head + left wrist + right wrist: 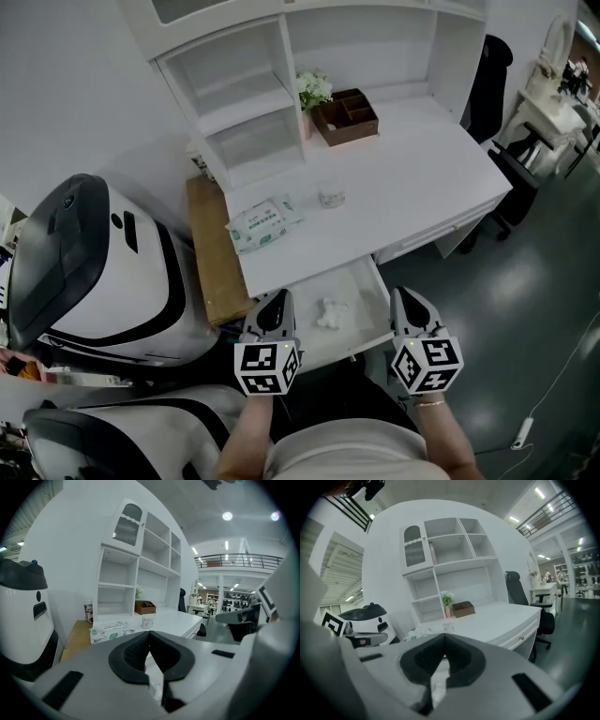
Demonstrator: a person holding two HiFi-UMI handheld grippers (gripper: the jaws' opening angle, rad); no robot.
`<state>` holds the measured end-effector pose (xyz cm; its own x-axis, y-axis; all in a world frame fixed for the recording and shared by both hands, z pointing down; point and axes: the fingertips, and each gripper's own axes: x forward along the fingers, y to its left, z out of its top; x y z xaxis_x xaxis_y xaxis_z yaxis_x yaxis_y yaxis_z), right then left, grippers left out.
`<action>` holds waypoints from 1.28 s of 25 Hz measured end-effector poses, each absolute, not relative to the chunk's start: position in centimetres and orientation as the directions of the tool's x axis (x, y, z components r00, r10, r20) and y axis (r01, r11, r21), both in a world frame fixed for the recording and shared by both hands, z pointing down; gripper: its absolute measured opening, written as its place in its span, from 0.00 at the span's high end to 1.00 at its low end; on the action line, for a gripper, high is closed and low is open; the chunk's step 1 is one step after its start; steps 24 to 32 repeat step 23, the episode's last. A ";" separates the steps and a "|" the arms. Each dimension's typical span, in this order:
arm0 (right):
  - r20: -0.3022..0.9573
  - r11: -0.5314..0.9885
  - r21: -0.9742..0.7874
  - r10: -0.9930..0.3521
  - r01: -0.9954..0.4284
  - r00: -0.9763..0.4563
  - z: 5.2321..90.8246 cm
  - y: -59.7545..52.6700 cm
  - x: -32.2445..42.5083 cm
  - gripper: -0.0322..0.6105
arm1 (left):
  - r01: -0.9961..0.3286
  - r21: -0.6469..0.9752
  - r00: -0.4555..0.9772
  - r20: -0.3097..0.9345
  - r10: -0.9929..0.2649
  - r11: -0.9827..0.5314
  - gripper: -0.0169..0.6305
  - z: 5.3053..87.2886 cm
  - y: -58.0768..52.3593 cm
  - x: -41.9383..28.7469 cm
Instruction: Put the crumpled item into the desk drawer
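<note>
The crumpled white item (330,314) lies inside the open desk drawer (367,292), which is pulled out below the front of the white desk (422,178). My left gripper (274,302) hovers at the drawer's left edge, a little left of the item, and its jaws meet at the tips with nothing between them (149,633). My right gripper (409,300) hangs at the drawer's right front corner, its jaws also closed and empty (444,642). Neither gripper touches the item.
On the desk lie a pack of wipes (264,221) and a small cup (330,198); a brown box (347,115) and flowers (314,89) stand by the shelf unit. A wooden side table (211,253) and a large white machine (94,272) stand left. A black chair (487,84) is at the right.
</note>
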<state>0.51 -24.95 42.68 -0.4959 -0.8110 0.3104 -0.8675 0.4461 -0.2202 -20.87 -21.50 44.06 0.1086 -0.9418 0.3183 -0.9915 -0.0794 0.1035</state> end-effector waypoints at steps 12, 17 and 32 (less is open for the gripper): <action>0.295 0.478 -0.208 -0.801 -0.853 -0.521 42.0 -23.9 -0.4 0.95 | -0.990 0.125 0.106 0.315 -0.943 -0.070 0.98 43.9 -20.1 -21.5; 0.295 0.475 -0.206 -0.803 -0.855 -0.517 42.0 -23.8 -0.2 0.95 | -0.989 0.130 0.108 0.318 -0.942 -0.069 0.99 44.2 -19.7 -21.6; 0.282 0.496 -0.212 -0.794 -0.842 -0.539 41.8 -23.6 -0.6 0.95 | -0.987 0.148 0.102 0.308 -0.946 -0.059 0.99 44.0 -19.4 -21.8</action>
